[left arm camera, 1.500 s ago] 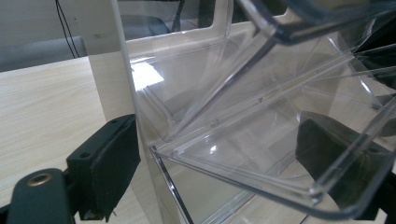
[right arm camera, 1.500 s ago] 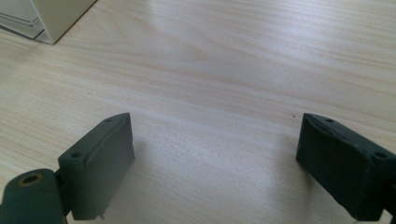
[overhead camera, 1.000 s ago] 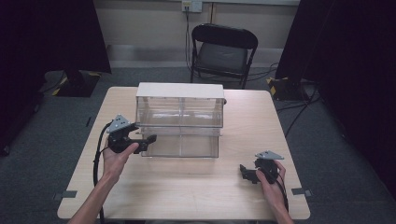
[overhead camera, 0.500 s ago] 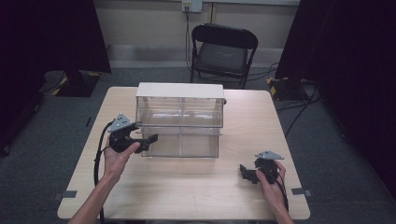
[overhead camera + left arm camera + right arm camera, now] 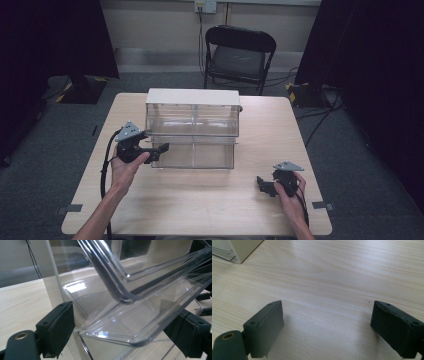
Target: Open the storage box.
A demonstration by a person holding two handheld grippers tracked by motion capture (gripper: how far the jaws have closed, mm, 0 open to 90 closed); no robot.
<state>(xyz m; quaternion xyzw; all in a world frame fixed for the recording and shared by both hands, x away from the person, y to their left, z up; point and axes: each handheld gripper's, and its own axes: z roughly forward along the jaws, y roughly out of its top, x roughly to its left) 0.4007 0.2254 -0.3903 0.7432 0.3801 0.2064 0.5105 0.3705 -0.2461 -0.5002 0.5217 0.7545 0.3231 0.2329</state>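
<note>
Drawer (image 5: 140,322): clear, between the wide-open left tongs (image 5: 159,149), contact unclear.
Right tongs (image 5: 327,327): released, wide open over bench (image 5: 200,200), near right edge.

The left claw (image 5: 161,148) has pulled the lower drawer (image 5: 195,154) slightly out (nearer the person)
</note>
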